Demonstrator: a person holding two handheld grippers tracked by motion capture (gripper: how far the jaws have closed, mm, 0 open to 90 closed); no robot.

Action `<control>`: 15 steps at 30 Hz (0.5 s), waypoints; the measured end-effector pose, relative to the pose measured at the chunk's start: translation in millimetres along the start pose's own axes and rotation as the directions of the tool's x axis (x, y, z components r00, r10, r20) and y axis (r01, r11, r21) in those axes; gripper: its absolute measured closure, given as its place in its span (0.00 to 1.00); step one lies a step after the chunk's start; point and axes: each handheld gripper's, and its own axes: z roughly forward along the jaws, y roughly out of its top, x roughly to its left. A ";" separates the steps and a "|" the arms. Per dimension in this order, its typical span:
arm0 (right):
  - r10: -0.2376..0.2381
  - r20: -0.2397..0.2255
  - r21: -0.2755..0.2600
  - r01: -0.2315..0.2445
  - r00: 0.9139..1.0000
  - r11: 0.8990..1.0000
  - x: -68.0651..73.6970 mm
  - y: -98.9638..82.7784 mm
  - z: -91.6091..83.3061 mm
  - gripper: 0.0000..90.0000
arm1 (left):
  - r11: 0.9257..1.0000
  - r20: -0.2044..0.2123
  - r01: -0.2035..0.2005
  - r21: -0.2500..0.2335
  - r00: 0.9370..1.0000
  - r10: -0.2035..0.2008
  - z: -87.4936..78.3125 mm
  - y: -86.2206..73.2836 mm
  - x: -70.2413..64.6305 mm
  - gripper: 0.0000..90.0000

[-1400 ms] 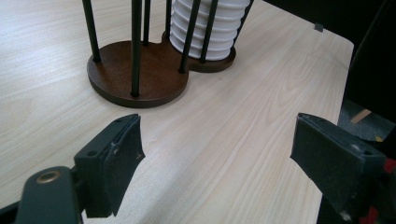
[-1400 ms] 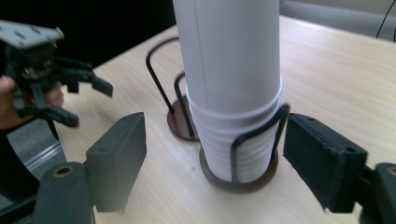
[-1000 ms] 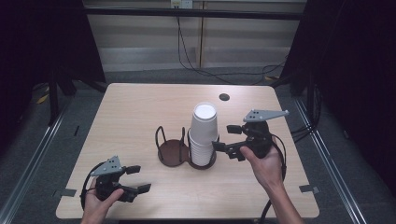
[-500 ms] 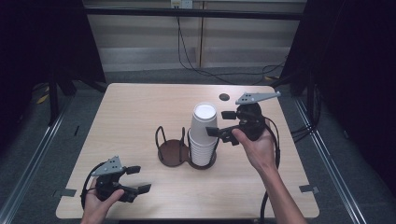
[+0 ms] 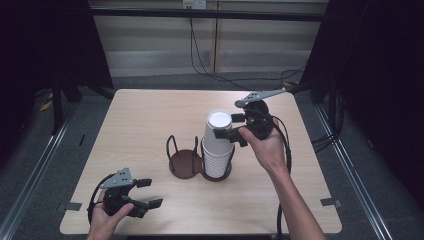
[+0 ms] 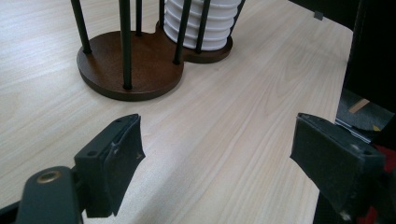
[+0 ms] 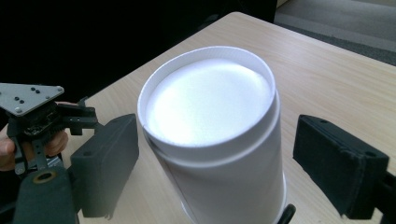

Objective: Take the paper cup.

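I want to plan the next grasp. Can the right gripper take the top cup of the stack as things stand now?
Probably yes. The right gripper is at the top cup with open jaws on both sides of it. The dark posts of the holder end lower down, so nothing blocks it.

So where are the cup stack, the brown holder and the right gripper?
Cup stack (image 5: 218, 142), high view, side of the top cups.
Holder (image 5: 183, 164), high view, its empty round base.
Right gripper (image 5: 233, 126), high view, between its fingers.

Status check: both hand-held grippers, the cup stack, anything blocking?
Right hand-held gripper open around top of cup stack, not clamped. Left hand-held gripper open, empty, near table edge. Stack in holder. No obstruction.
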 end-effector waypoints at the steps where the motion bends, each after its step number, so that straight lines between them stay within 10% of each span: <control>1: -0.004 -0.001 0.000 0.004 1.000 1.000 0.1 0.8 1.3 0.16 | 1.000 0.005 0.005 0.002 1.000 -0.005 0.1 0.0 0.1 0.18; 15: -0.033 0.023 0.035 0.033 0.999 0.999 4.0 7.4 18.4 0.17 | 1.000 0.014 0.009 0.010 1.000 -0.009 0.4 0.0 -0.6 0.18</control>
